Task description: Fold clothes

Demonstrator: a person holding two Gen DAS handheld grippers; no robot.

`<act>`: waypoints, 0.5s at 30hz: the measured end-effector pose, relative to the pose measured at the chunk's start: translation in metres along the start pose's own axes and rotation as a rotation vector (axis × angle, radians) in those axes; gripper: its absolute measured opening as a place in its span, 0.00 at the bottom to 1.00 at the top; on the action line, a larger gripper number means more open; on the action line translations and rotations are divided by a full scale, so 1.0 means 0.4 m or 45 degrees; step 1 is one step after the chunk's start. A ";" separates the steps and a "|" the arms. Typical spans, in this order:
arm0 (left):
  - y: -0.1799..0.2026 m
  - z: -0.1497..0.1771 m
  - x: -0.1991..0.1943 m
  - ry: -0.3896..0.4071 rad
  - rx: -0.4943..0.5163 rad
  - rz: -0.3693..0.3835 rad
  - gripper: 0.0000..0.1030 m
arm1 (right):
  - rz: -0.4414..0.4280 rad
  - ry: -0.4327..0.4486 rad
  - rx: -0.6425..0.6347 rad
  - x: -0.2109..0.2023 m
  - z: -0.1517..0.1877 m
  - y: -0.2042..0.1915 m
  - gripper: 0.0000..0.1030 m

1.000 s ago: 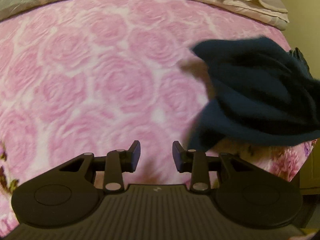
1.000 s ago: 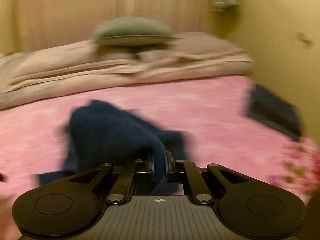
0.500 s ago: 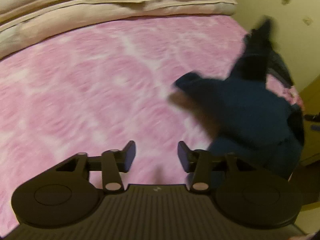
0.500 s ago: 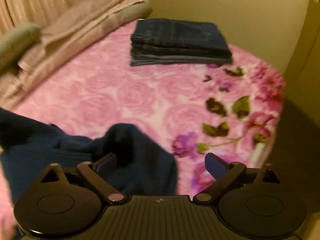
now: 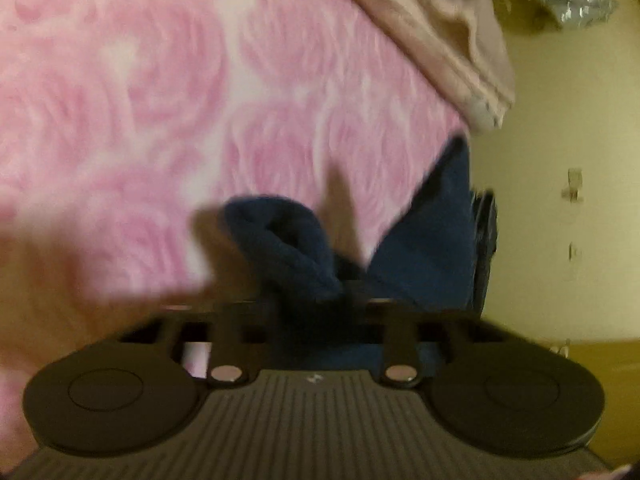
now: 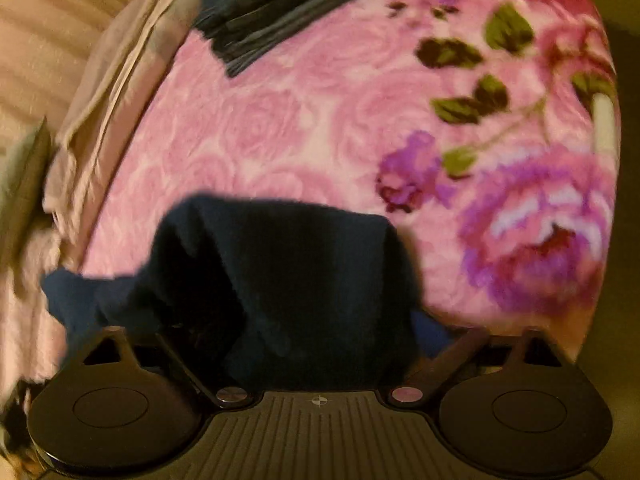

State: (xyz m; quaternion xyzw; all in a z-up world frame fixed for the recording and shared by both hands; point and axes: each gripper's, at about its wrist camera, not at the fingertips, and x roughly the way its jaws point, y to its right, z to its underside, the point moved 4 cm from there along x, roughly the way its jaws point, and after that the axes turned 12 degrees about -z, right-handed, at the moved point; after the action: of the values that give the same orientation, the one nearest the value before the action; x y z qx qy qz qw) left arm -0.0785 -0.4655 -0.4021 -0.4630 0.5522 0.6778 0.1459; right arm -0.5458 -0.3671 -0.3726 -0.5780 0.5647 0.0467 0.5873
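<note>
A navy fleece garment [image 5: 288, 240] lies bunched on the pink rose blanket [image 5: 160, 100]. My left gripper [image 5: 316, 304] is closing, and a raised fold of the garment fills the gap between its jaws and looks pinched. In the right wrist view the same garment [image 6: 300, 264] drapes over my right gripper [image 6: 320, 320] and hides its fingertips. The right jaws are closing with cloth between them, but their linkage bars still stand spread apart. Both views are blurred.
A stack of folded dark jeans [image 6: 280, 4] rests at the far side of the blanket [image 6: 280, 128]. Beige bedding [image 5: 440, 20] is heaped along the bed's head, also seen as beige bedding [image 6: 112, 80]. A yellow wall [image 5: 560, 140] borders the bed.
The left gripper, empty over the blanket before, now has navy cloth in its jaws. The right gripper let go of the cloth, opened wide, rolled, and now sits under the draped garment.
</note>
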 end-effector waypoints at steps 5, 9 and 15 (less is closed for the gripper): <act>-0.015 -0.029 -0.238 0.292 0.072 0.043 0.09 | -0.025 0.116 -0.173 -0.057 -0.066 -0.087 0.19; -0.032 -0.069 -0.578 0.608 0.120 -0.042 0.09 | -0.151 0.218 -0.386 -0.119 -0.155 -0.239 0.19; -0.028 -0.195 -0.989 1.034 0.251 -0.382 0.09 | -0.370 0.146 -0.745 -0.028 -0.278 -0.585 0.19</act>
State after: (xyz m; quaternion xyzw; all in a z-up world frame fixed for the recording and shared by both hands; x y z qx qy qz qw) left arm 0.1751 -0.4064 -0.0940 -0.7507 0.5534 0.3563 0.0573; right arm -0.4517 -0.5183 -0.1840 -0.7983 0.4711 0.0902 0.3641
